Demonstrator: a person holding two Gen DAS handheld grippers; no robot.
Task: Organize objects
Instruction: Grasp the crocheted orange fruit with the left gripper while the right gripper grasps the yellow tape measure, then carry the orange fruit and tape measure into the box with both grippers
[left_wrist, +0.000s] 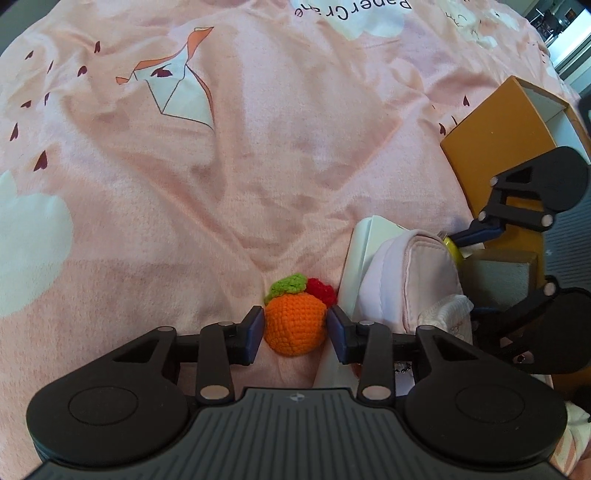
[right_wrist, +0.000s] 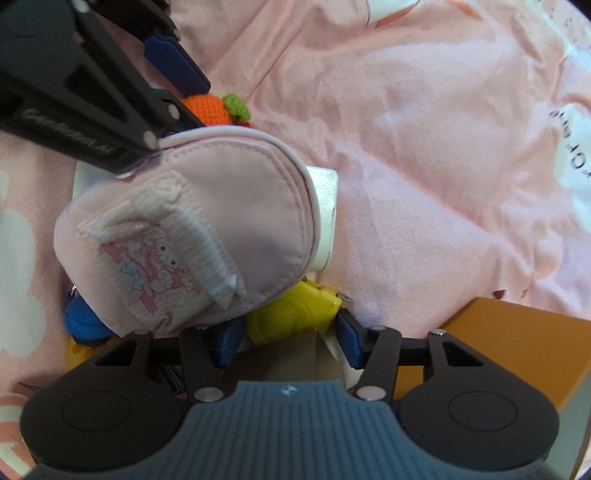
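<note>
on pink bedding (left_wrist: 258, 166), left gripper (left_wrist: 295, 326) jaws clamping crochet orange (left_wrist: 295, 325), right gripper (right_wrist: 288, 339) around yellow object (right_wrist: 291, 314)

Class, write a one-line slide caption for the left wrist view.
Left gripper closes on a crocheted orange on the pink bedspread, beside a pink pouch and an orange box.

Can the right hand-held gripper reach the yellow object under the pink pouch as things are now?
Probably yes. The right hand-held gripper already has its open fingers on either side of the yellow object, though the pink pouch lies over part of it.
</note>
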